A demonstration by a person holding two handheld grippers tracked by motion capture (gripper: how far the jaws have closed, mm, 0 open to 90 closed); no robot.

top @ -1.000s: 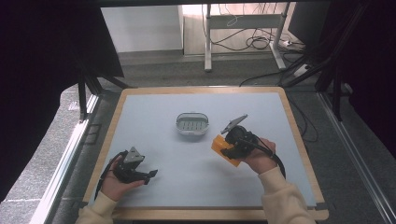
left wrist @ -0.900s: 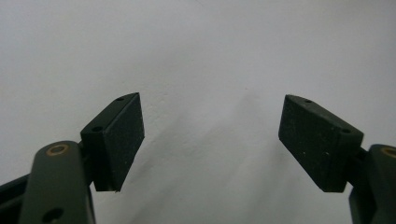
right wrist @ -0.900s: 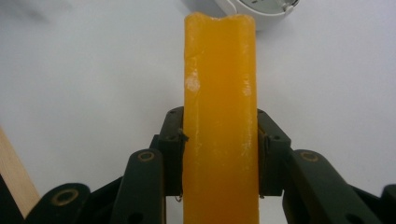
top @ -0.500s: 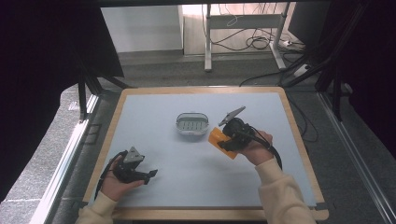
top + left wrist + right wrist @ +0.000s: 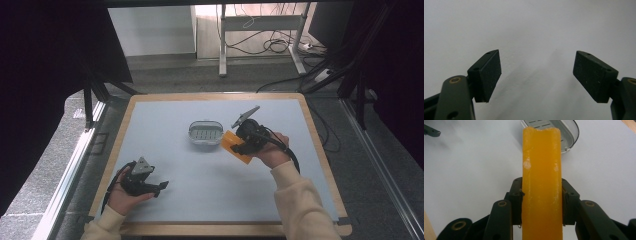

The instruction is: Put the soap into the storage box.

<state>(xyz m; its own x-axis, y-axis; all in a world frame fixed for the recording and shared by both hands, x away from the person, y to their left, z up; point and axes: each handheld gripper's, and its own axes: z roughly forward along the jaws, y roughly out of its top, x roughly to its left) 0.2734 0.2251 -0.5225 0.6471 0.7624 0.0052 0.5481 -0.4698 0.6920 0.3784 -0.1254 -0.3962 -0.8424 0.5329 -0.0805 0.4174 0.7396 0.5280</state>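
Observation:
An orange soap bar (image 5: 541,182) is clamped between the two black jaws of my right gripper (image 5: 541,205), which is shut on it. In the high view that gripper (image 5: 239,145) holds the orange bar (image 5: 235,146) just right of an oval grey soap dish (image 5: 205,133) with a slotted bottom. The dish's rim (image 5: 571,135) lies just beyond the bar's far end. My left gripper (image 5: 159,187) rests at the near left of the table in a hand. Its jaws (image 5: 536,75) stand wide open over bare white surface, nothing between them.
The work surface is a pale grey-white mat (image 5: 175,165) in a wooden frame (image 5: 320,150). Black frame struts (image 5: 95,100) stand at the table's left, and cables (image 5: 280,45) lie on the floor behind.
My right gripper has carried the orange bar a little up and to the left, closer to the soap dish. The left hand has stayed put.

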